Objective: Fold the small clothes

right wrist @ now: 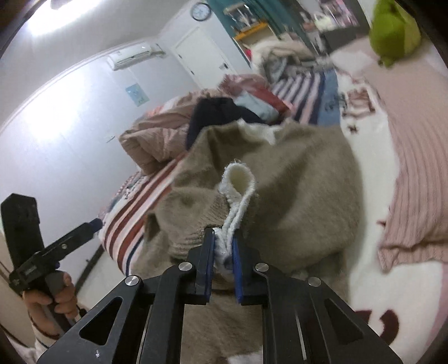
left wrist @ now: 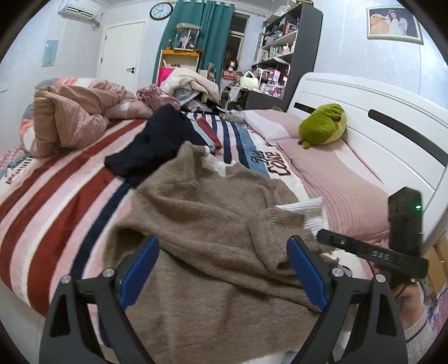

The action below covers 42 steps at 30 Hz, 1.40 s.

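Your right claw (right wrist: 224, 246) pinches the white cuff (right wrist: 238, 190) of the brown sweater (left wrist: 212, 218), which sprawls across the bed (left wrist: 56, 179); your left claw (left wrist: 221, 268) hangs spread above it. It looks soft, floppy and light, so grip ribbed edges. Beyond the sweater a dark garment (left wrist: 156, 142) crowds your folding room.

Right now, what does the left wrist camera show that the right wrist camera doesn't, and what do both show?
Only the left wrist view shows the left gripper open over the brown fuzzy sweater, the white headboard, the framed photo and the shelving unit.

Only the right wrist view shows the right gripper shut on the sweater's white cuff, and the person's left hand gripping the other tool's handle.

Both show the sweater, the dark navy garment, the green plush toy, the striped blanket, the wall clock and the air conditioner.
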{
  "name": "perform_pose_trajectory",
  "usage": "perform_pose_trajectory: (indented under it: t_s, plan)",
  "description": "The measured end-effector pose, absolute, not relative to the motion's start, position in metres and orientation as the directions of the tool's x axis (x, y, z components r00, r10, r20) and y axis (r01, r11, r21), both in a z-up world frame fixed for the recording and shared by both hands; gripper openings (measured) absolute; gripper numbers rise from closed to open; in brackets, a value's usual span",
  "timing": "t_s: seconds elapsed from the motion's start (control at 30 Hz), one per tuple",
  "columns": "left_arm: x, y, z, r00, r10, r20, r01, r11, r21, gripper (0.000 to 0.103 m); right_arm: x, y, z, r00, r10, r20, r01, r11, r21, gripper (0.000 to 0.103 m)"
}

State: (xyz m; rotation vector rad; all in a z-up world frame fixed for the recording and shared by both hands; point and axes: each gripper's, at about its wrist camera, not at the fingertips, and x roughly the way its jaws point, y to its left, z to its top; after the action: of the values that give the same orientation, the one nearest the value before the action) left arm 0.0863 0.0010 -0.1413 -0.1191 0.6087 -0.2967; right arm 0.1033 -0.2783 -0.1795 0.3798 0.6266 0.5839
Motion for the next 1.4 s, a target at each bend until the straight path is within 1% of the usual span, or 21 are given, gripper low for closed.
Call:
perform_pose_trajectory:
  t_s: [0.17,0.3,0.43,0.5,0.63,0.73,0.77,0.8,0.83,0.87,0.9,0.97,1.0,1.07,1.2,1.23,1.27,1.3,1.33,1.4]
  plan:
    - [0.077,0.028,-0.139,0.8,-0.299,-0.52,0.222,0.953,-0.207,0.09,0.09,-0.237,-0.153,0.642,0.631,-0.436,-0.472,0.773,0.423,0.006]
    - [0.069,0.053,-0.14,0.815,-0.285,-0.505,0.194,0.955,-0.226,0.09,0.083,-0.192,-0.146,0.577,0.677,-0.456,-0.554,0.735,0.39,0.005]
    - [0.063,0.069,-0.142,0.824,-0.269,-0.499,0.173,0.957,-0.231,0.09,0.08,-0.149,-0.157,0.481,0.71,-0.514,-0.61,0.693,0.385,0.001]
    - [0.062,0.076,-0.144,0.825,-0.265,-0.5,0.165,0.958,-0.236,0.09,0.077,-0.125,-0.171,0.417,0.716,-0.559,-0.635,0.67,0.384,0.001]
    - [0.061,0.086,-0.148,0.824,-0.26,-0.504,0.152,0.957,-0.245,0.09,0.076,-0.096,-0.197,0.348,0.687,-0.637,-0.635,0.673,0.379,0.002]
    - [0.062,0.09,-0.153,0.817,-0.267,-0.512,0.154,0.955,-0.252,0.09,0.079,-0.094,-0.202,0.336,0.682,-0.649,-0.617,0.681,0.395,0.004]
    - [0.063,0.09,-0.156,0.811,-0.272,-0.517,0.159,0.954,-0.254,0.091,0.078,-0.099,-0.199,0.348,0.682,-0.643,-0.613,0.684,0.394,0.006]
    - [0.064,0.09,-0.159,0.804,-0.278,-0.526,0.164,0.953,-0.254,0.092,0.078,-0.104,-0.195,0.363,0.682,-0.635,-0.611,0.689,0.39,0.021]
    - [0.066,0.089,-0.164,0.788,-0.286,-0.545,0.175,0.953,-0.248,0.094,0.075,-0.114,-0.19,0.394,0.675,-0.624,-0.603,0.702,0.378,0.032]
    - [0.067,0.088,-0.168,0.78,-0.293,-0.553,0.183,0.952,-0.245,0.094,0.072,-0.125,-0.184,0.431,0.662,-0.613,-0.593,0.72,0.36,0.055]
    - [0.069,0.087,-0.173,0.767,-0.307,-0.563,0.199,0.949,-0.246,0.095,0.068,-0.139,-0.177,0.469,0.646,-0.603,-0.584,0.739,0.337,0.068]
    - [0.072,0.086,-0.185,0.73,-0.36,-0.58,0.237,0.931,-0.279,0.095,0.06,-0.163,-0.169,0.527,0.601,-0.6,-0.557,0.778,0.291,0.075]
    - [0.072,0.085,-0.188,0.721,-0.377,-0.582,0.249,0.924,-0.29,0.095,0.056,-0.178,-0.166,0.565,0.563,-0.603,-0.528,0.808,0.26,0.083]
    - [0.075,0.081,-0.195,0.697,-0.43,-0.574,0.283,0.9,-0.33,0.095,0.045,-0.202,-0.161,0.631,0.489,-0.602,-0.474,0.857,0.2,0.093]
    - [0.088,0.065,-0.209,0.649,-0.495,-0.577,0.312,0.865,-0.393,0.095,0.029,-0.246,-0.16,0.699,0.371,-0.611,-0.381,0.917,0.12,0.093]
    - [0.094,0.057,-0.214,0.63,-0.515,-0.581,0.32,0.854,-0.41,0.091,0.027,-0.256,-0.164,0.709,0.349,-0.613,-0.358,0.927,0.113,0.093]
    - [0.098,0.052,-0.219,0.619,-0.52,-0.589,0.318,0.851,-0.418,0.082,0.024,-0.267,-0.169,0.715,0.33,-0.616,-0.332,0.936,0.117,0.093]
    - [0.104,0.047,-0.223,0.608,-0.521,-0.599,0.313,0.851,-0.422,0.076,0.024,-0.275,-0.173,0.716,0.323,-0.619,-0.315,0.941,0.127,0.093]
    - [0.111,0.039,-0.232,0.594,-0.516,-0.617,0.304,0.855,-0.421,0.068,0.021,-0.28,-0.175,0.716,0.321,-0.621,-0.305,0.943,0.135,0.093]
    - [0.12,0.028,-0.243,0.586,-0.491,-0.645,0.283,0.87,-0.405,0.057,0.017,-0.288,-0.186,0.719,0.306,-0.625,-0.277,0.95,0.146,0.093]
